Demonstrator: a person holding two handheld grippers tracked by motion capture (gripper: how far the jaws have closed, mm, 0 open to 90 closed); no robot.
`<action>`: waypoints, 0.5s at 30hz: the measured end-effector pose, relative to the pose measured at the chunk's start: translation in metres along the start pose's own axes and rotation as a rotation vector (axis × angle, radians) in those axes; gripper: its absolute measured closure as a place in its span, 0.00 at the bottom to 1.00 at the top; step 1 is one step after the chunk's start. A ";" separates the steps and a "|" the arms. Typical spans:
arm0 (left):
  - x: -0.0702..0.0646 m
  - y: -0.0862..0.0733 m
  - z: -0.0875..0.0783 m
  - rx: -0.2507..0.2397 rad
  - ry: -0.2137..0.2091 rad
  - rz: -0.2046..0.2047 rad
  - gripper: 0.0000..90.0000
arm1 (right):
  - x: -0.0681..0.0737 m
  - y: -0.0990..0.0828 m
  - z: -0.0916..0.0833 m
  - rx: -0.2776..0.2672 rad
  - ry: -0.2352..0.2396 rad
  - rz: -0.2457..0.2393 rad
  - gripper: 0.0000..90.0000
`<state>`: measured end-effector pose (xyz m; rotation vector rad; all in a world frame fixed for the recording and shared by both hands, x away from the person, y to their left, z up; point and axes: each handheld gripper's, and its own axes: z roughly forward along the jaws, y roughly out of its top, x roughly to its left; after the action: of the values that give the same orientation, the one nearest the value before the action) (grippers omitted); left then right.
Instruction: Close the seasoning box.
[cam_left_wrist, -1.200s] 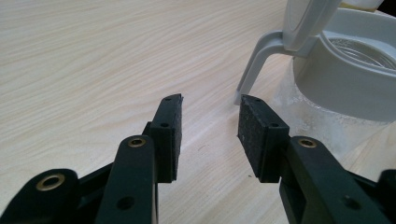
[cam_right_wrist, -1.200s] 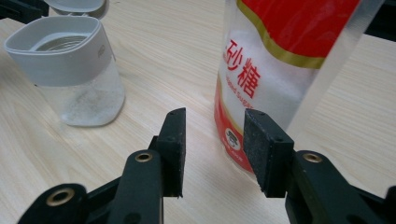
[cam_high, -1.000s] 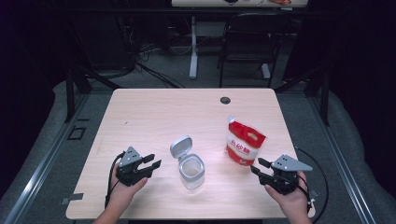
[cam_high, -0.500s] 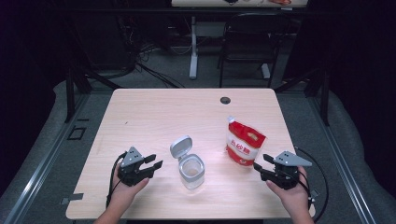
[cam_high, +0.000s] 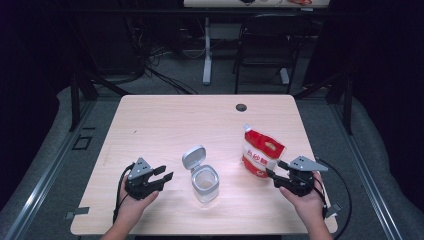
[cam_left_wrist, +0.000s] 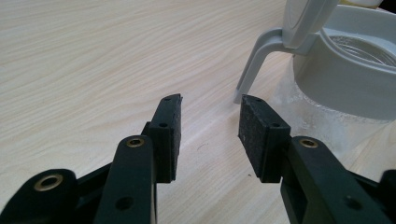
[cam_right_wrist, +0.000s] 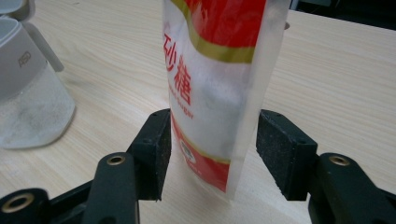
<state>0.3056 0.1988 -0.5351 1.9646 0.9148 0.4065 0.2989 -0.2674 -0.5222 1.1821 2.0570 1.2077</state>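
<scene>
A clear jar (cam_high: 205, 182) with a grey collar stands on the wooden table (cam_high: 175, 125), near its front edge and about midway across, and everything else is best placed from it. Its grey flip lid (cam_high: 193, 157) is swung open and stands up behind the jar's mouth on the far-left side; in the left gripper view the lid's hinge arm (cam_left_wrist: 254, 65) runs down to the tabletop just beyond the jaw tips. The left gripper (cam_high: 161, 178) lies to the left of the jar, near it but not touching, held in the person's left hand (cam_high: 131, 202) and pointing toward the jar; its jaws stand apart with nothing between the pads (cam_left_wrist: 169, 126), only bare table. To the right of the jar, a little farther back, a red and white sugar pouch (cam_high: 261, 154) stands upright, well clear of the jar's glass. The right gripper (cam_high: 274, 169) comes at the pouch from the side away from the jar, in the person's right hand (cam_high: 306, 200). Its jaws have just been opening, and in the right gripper view the pouch's lower part (cam_right_wrist: 212, 116) sits between them: the left pad (cam_right_wrist: 156, 149) is right beside the film, whether touching I cannot tell, while the right pad (cam_right_wrist: 280, 149) stands clearly off it, so the pouch is bracketed, not clamped.
</scene>
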 end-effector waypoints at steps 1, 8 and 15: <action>0.000 0.000 0.000 0.000 -0.001 0.000 0.67 | -0.001 0.001 0.001 0.003 0.003 0.001 0.51; 0.000 0.000 0.001 0.004 -0.001 -0.002 0.66 | 0.000 0.006 0.014 -0.003 0.022 -0.008 0.51; 0.000 0.000 0.001 -0.001 0.001 -0.002 0.66 | -0.001 0.011 0.026 -0.007 0.028 -0.007 0.51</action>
<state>0.3058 0.1980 -0.5359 1.9625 0.9177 0.4068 0.3236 -0.2539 -0.5255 1.1595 2.0739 1.2340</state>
